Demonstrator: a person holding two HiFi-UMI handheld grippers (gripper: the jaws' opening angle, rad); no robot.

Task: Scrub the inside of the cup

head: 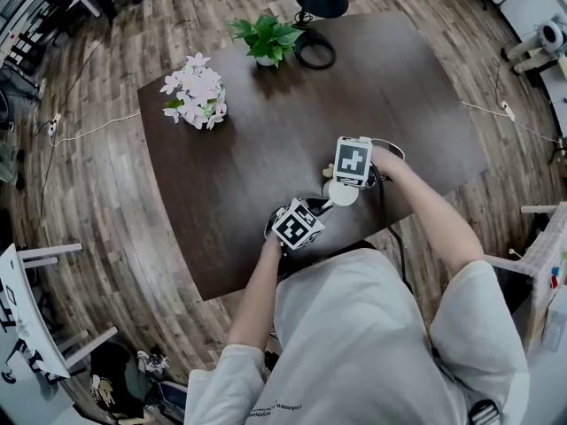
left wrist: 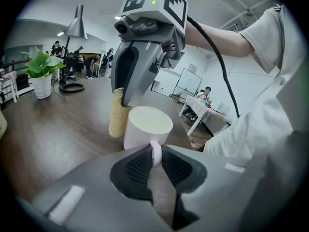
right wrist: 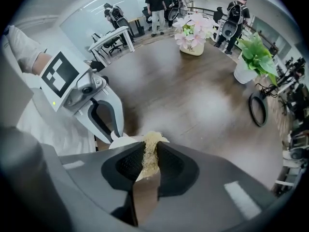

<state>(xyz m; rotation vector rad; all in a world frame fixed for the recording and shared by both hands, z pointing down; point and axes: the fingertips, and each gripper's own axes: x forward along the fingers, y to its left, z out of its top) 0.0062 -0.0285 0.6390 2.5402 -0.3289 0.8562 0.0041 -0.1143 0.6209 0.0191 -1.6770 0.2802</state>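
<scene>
White and glazed-looking, the cup [left wrist: 146, 123] sits over the near part of the dark wooden table [head: 257, 140]; its handle [left wrist: 156, 152] is pinched between the closed jaws of the left gripper [left wrist: 155, 164] (whether its base rests on the wood is hidden). The right gripper [right wrist: 150, 164] is clamped on a straw-coloured fibrous scrubber [right wrist: 150, 146]; in the left gripper view that pad hangs just outside the cup's far wall, beside the rim and not yet in the mouth.

The likely trouble lies in the thin handle hold; a sideways push from the scrubber could swing the cup about the handle or work it loose, and the table's edge is near. The pad is soft; pressed down hard it may fold or drag out of the jaws. The right jaws may also strike the rim on the way in.
</scene>
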